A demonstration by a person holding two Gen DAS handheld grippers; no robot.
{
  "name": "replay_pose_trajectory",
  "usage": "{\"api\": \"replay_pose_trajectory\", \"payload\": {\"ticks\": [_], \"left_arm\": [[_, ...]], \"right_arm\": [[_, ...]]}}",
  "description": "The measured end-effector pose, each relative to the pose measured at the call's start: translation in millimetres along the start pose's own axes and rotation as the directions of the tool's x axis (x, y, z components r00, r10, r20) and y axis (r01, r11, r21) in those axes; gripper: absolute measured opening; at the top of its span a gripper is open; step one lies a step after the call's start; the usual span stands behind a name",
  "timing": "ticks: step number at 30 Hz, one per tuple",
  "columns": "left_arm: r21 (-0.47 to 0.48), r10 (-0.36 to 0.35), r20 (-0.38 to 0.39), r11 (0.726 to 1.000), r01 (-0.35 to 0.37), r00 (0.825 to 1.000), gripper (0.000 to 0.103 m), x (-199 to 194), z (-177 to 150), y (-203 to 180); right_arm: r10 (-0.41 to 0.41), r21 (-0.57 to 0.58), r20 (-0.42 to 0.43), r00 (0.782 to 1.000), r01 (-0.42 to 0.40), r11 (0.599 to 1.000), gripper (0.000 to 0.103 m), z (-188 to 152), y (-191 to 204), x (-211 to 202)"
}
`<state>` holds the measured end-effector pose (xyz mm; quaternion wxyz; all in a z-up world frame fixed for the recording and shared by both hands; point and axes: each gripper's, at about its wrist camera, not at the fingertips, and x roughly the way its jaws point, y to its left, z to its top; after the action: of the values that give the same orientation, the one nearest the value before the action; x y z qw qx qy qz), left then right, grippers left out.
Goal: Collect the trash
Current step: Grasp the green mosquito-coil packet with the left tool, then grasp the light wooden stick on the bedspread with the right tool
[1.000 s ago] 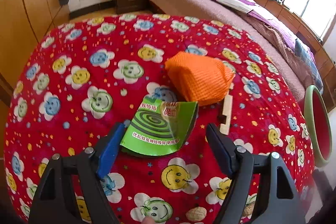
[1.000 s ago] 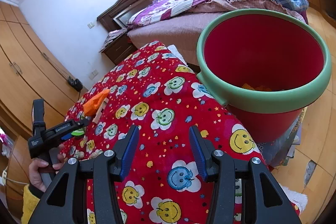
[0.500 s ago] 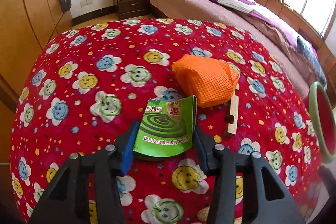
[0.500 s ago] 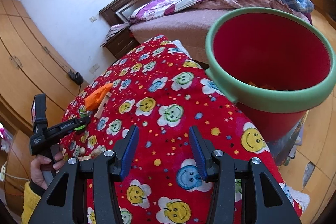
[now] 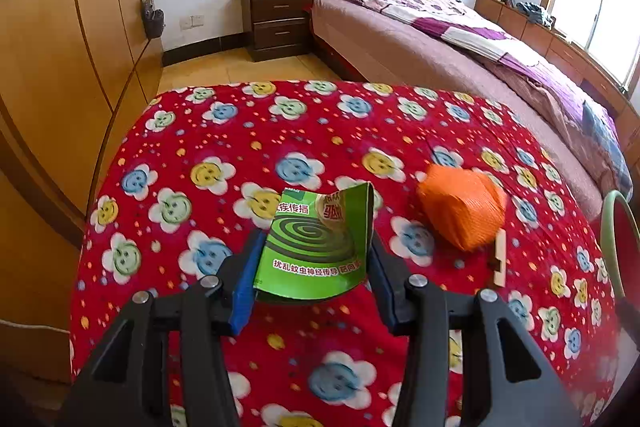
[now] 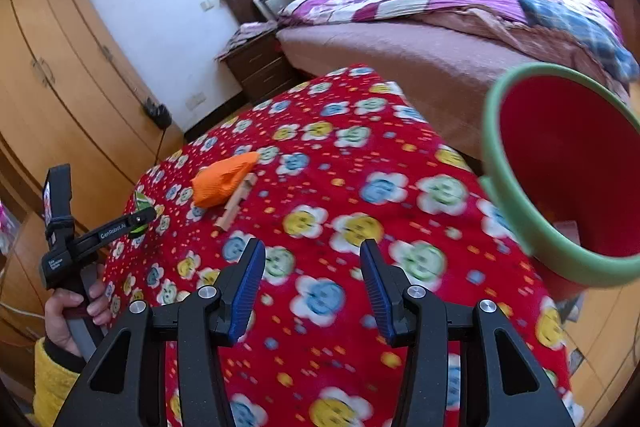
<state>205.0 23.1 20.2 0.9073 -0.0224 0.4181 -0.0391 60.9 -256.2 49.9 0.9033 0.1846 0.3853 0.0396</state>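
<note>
The green mosquito-coil wrapper [image 5: 316, 247] is sitting clamped between the blue pads of the left gripper [image 5: 314, 269], whose jaws are pressing in on its two side edges and holding it just above the red flowered cloth of the counter [image 5: 224, 131]. The wrapper is showing a dark spiral print, a line of white characters and a torn, curling upper right corner. The left gripper is pointing level across the counter toward the bed [image 5: 440, 39].

To the right of the wrapper an orange mesh bundle [image 5: 462, 211] is lying on the cloth, and a pale wooden stick [image 5: 499, 259] is resting just beside its near right edge. Only a sliver of the red bucket with its green rim [image 5: 612, 239] is appearing at the right border of the left wrist view.

The right wrist view is showing that bucket [image 6: 516, 195] much more fully, standing off the counter's right side, with its inside mostly red wall. It is also showing the person's left hand [image 6: 74, 311] gripping the left tool's handle, a yellow sleeve [image 6: 52, 383] at the wrist, and a bit of green at that tool's tip [image 6: 138, 223]. The right gripper [image 6: 312, 283] is hovering over the cloth, jaws parted wide and holding nothing, well apart from the bundle [image 6: 224, 179] and stick [image 6: 236, 201].
</note>
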Motion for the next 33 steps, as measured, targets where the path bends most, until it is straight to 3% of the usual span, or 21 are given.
{"api": "replay_pose_trajectory", "payload": {"ticks": [16, 24, 29, 30, 33], "left_arm": [[-0.078, -0.072, 0.06, 0.994, 0.076, 0.996, 0.05, 15.7, -10.7, 22.6], [-0.042, -0.085, 0.069, 0.995, 0.088, 0.994, 0.05, 15.2, -17.2, 10.8], [-0.045, -0.091, 0.072, 0.995, 0.094, 0.993, 0.05, 14.6, -16.9, 9.0], [-0.048, -0.094, 0.07, 0.994, 0.097, 0.993, 0.05, 15.0, -17.1, 8.7], [-0.049, -0.103, 0.069, 0.993, 0.106, 0.992, 0.05, 14.9, -17.3, 7.3]], "right_arm": [[-0.037, -0.126, -0.112, 0.993, 0.023, 0.992, 0.051, 9.0, 76.4, 99.6], [-0.062, -0.117, -0.076, 0.995, 0.053, 0.992, 0.05, 7.0, 85.2, 119.0], [-0.121, -0.17, -0.047, 0.992, 0.112, 0.979, 0.05, 6.7, 97.0, 127.3], [-0.133, -0.177, -0.045, 0.99, 0.124, 0.976, 0.048, 6.7, 98.5, 128.3], [-0.167, -0.175, -0.039, 0.985, 0.158, 0.972, 0.032, 6.9, 97.6, 129.0]]}}
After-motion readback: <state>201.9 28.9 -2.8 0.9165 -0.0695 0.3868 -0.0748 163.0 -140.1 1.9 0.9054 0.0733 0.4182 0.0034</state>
